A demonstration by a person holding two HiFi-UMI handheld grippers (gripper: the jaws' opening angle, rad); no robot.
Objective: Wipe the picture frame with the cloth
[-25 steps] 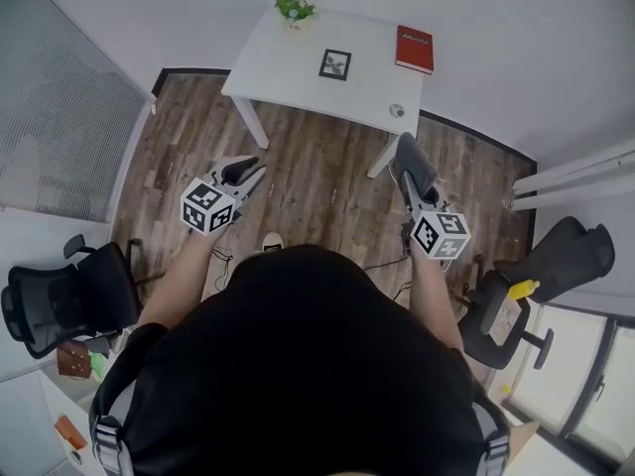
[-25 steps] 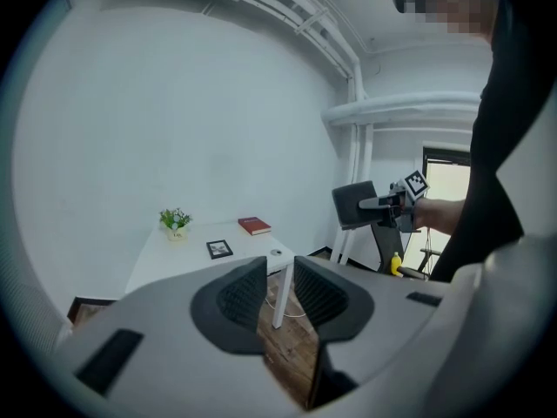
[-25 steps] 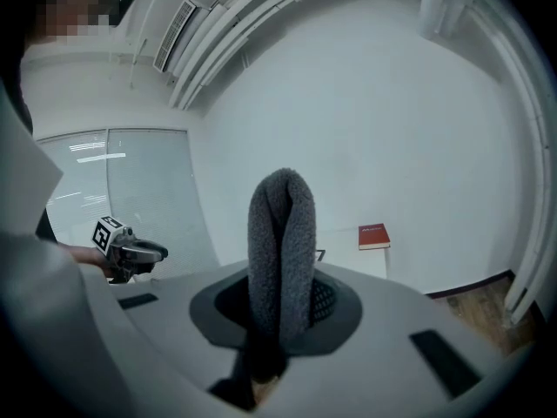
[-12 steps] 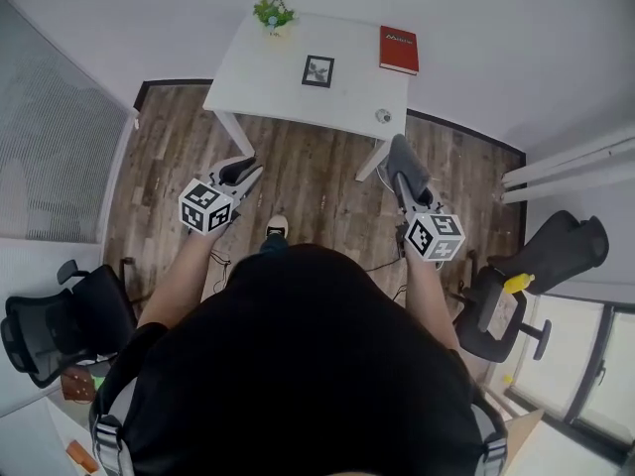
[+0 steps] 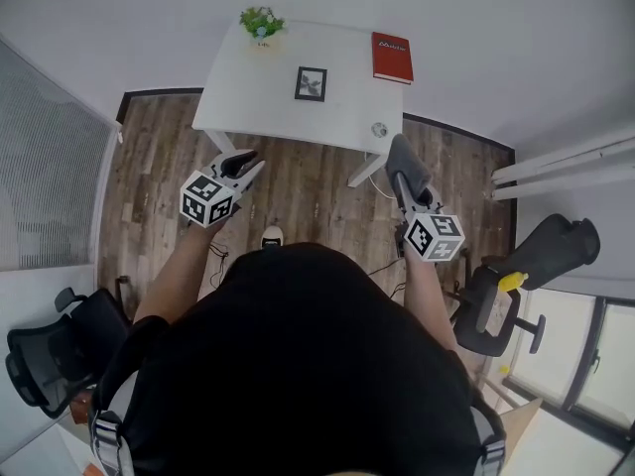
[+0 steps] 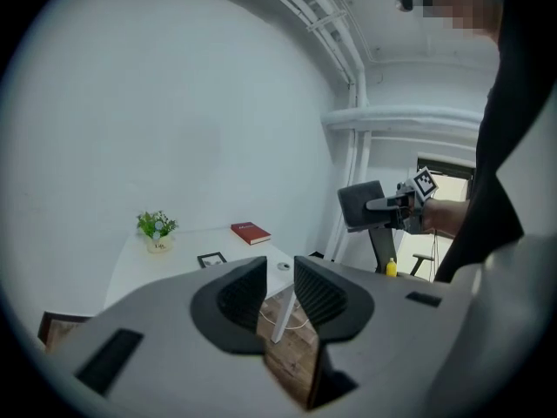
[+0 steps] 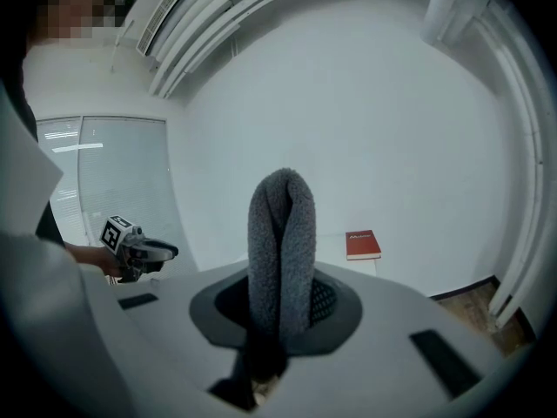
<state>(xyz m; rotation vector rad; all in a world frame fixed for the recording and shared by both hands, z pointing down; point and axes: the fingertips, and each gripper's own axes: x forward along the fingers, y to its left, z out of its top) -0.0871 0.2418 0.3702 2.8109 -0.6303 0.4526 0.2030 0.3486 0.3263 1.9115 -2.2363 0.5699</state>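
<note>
Lying flat near the middle of the table (image 5: 248,102), the picture frame (image 5: 311,83) is facing up, with a potted plant (image 5: 261,22) at the table's far left corner, a red book (image 5: 391,58) at its far right corner and a round object (image 5: 379,129) at its near right corner. Short of the table, the right gripper (image 5: 408,192) is clamping a folded grey cloth (image 7: 280,233) between its jaws; the left gripper (image 6: 280,273) is hovering with jaws slightly apart, gripping nothing.
</note>
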